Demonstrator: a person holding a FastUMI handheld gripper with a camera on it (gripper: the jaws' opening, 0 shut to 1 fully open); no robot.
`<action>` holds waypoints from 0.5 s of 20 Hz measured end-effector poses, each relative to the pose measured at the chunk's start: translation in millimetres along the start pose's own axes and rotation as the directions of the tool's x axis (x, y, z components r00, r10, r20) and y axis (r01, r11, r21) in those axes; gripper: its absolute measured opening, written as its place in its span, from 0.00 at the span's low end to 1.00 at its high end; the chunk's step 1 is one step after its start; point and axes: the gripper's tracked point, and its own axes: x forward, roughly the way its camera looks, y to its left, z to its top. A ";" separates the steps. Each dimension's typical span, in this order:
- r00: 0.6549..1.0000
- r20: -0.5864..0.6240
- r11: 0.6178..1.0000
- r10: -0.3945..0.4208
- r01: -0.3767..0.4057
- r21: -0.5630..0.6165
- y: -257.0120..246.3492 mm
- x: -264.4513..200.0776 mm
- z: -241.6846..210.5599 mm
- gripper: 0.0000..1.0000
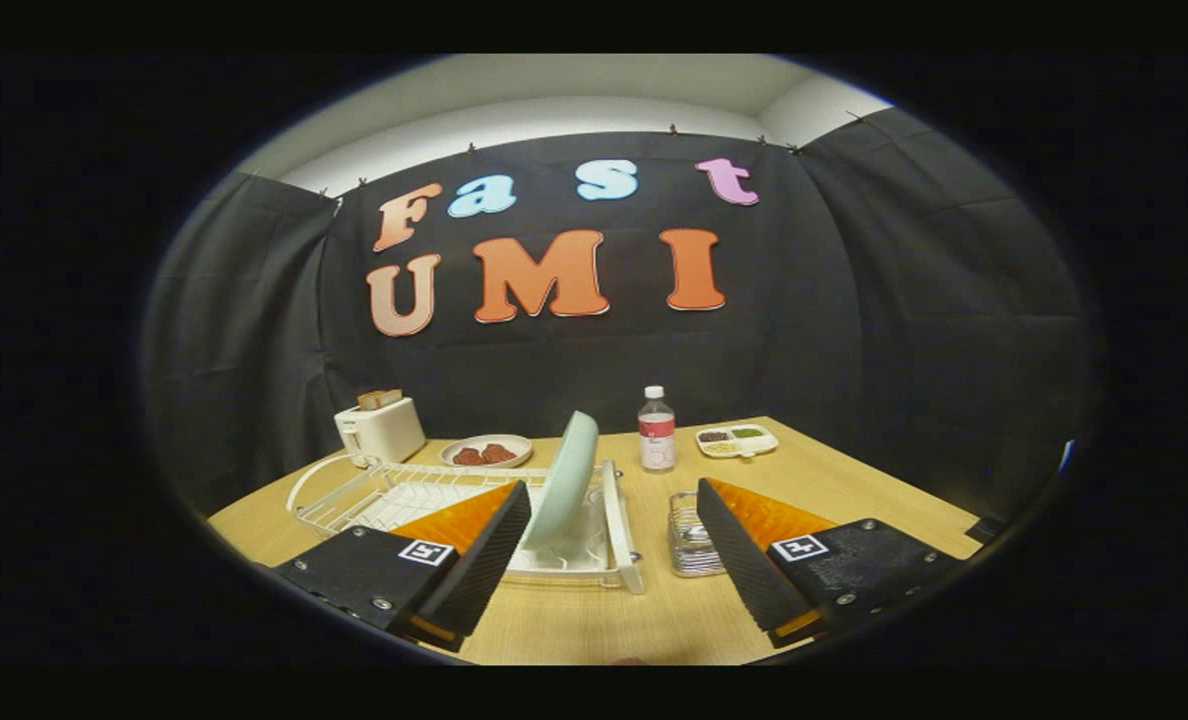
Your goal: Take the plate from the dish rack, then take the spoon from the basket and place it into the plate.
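Note:
A pale green plate point(566, 478) stands on edge in the white wire dish rack point(404, 490) on the wooden table. It rises just ahead of my left finger, whose tip hides the plate's lower rim. A small wire basket point(689, 535) sits to the right of the rack, partly behind my right finger; whether a spoon lies in it I cannot tell. My gripper point(614, 530) is open, fingers wide apart, nothing between them but rack edge and table.
Beyond the rack stand a white toaster point(382, 428) with bread, a plate of dark food point(486, 452), a clear bottle point(656, 430) and a small divided tray point(736, 439). Bare wooden table point(854, 480) lies to the right.

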 end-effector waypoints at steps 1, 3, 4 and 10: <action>1.000 -0.011 1.000 0.009 -0.009 0.005 5.4 6.5 0.0 1.00; 0.999 -0.038 1.000 0.016 -0.015 0.015 13.9 19.9 -0.5 1.00; 0.999 -0.050 1.000 0.017 -0.016 0.019 17.7 28.2 0.0 1.00; 0.992 -0.130 1.000 0.001 0.001 0.015 31.1 72.2 -14.6 0.99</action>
